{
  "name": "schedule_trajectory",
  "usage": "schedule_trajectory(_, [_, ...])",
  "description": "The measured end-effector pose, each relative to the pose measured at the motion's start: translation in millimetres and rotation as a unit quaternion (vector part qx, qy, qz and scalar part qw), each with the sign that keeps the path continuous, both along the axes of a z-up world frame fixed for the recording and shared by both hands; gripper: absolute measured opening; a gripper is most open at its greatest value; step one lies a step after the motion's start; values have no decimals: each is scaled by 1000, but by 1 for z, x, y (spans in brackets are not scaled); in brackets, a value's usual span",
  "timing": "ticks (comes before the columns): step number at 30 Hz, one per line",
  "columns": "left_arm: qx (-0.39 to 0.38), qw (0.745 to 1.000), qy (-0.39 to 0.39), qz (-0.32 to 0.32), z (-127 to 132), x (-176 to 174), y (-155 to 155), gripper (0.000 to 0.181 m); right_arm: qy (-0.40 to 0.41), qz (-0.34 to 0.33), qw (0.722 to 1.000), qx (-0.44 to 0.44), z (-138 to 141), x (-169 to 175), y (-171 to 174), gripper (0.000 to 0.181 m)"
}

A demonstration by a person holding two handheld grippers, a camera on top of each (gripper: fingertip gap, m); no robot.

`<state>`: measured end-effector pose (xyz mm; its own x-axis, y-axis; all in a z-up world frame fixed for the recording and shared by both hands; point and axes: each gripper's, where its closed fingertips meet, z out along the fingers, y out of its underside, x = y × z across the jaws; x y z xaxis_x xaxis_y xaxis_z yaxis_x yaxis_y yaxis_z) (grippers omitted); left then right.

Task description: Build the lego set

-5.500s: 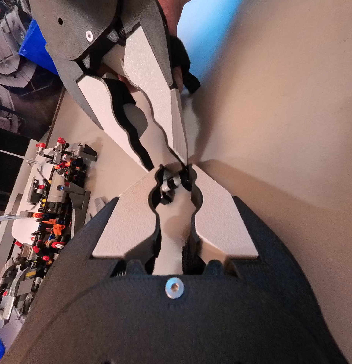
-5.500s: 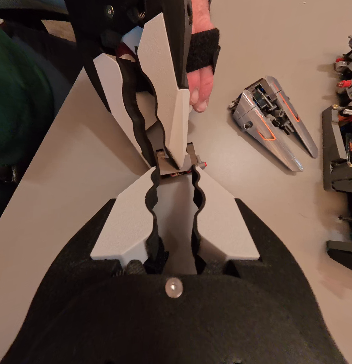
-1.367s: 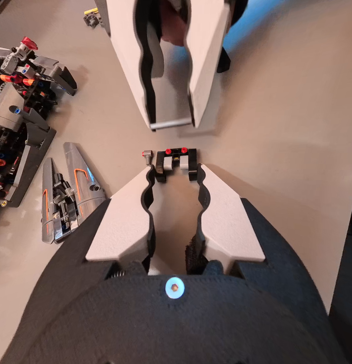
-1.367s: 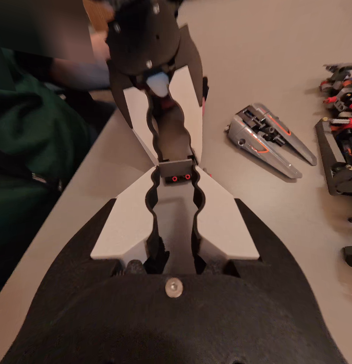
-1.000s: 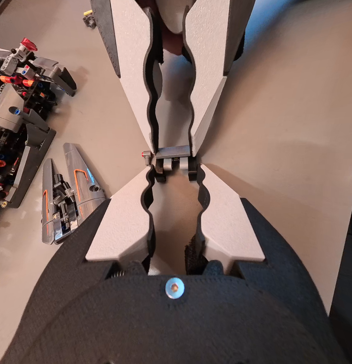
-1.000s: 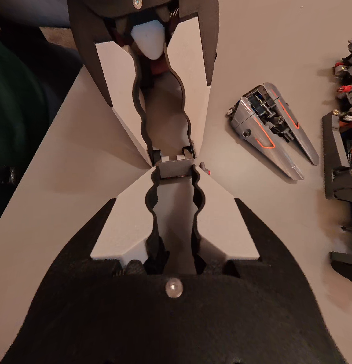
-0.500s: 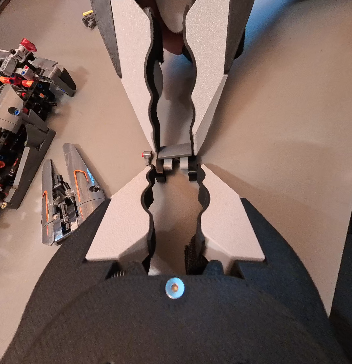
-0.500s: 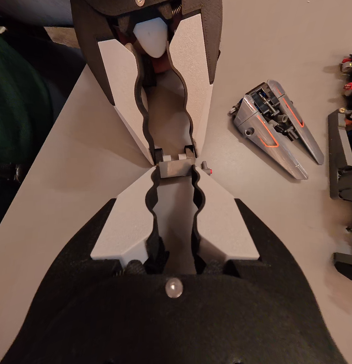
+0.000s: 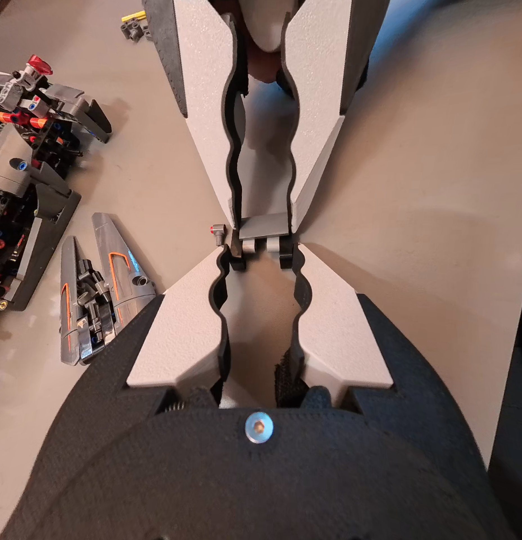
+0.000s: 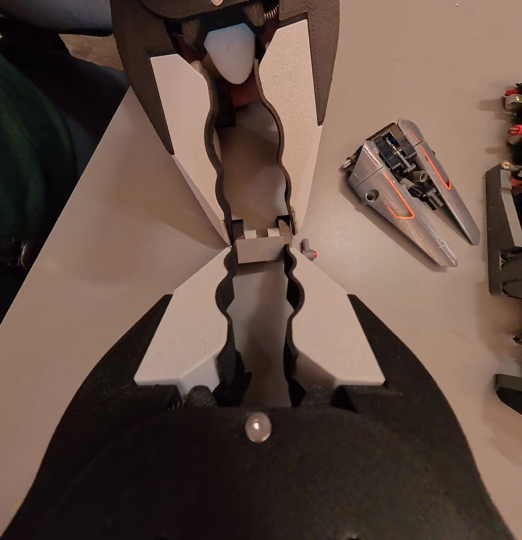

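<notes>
- Pressing is under way: 1.4 s ago the right gripper [image 9: 262,230] hung clear of the black frame with only a grey plate edge in its tips, and the frame's two red pins showed bare; now the grey panel [image 9: 264,225] sits over those pins and hides them.
- Seating looks nearly done, judging by the panel lying flush against the two light-grey connectors [image 9: 249,245]; I cannot tell whether it has clicked fully home.
- Both views have tightened a little over the last second, so the two tools have closed toward each other, tip to tip.
- Left gripper [image 9: 261,257]: jaws clamped on the black frame [image 9: 285,253], one black arm against each pad, at 12 o'clock from its camera.
- Right gripper: jaws clamped on the grey panel [image 10: 259,250], also at 12 o'clock in its own view, with the left gripper [image 10: 261,230] just beyond.
- A small grey pin with a red tip [image 9: 217,231] sticks out at 9 o'clock from the joint, free of both tools.
- Lying on the beige table [image 9: 414,204], the silver wedge assembly with orange trim [image 9: 102,289] rests at 8 o'clock, the larger partly built model [image 9: 26,163] at 10 o'clock.
</notes>
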<state>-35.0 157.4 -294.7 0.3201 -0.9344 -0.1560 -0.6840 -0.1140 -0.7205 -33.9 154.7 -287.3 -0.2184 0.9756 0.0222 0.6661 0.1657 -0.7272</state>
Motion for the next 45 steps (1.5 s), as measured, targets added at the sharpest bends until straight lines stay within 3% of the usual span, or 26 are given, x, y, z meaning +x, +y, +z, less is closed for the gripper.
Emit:
schedule_trajectory(8, [-26, 998, -48, 5, 12, -1, 1, 43, 15, -5, 1000, -19, 0, -1, 0, 30])
schedule_trajectory(13, [-50, 994, -88, 41, 20, -1, 9, 38, 20, -7, 1000, -21, 0, -3, 0, 30])
schedule_trajectory(20, [-82, 992, -73, 56, 11, 1, 13, 22, 23, -9, 1000, -17, 0, -4, -1, 31])
schedule_trajectory(26, [-62, 995, -60, 56, 10, 4, 15, 1, 24, -12, 1000, -12, 0, -4, 0, 31])
schedule_trajectory(45, [-32, 997, -40, 59, 7, 3, 17, 0, 4, -11, 1000, 11, -1, 1, -1, 30])
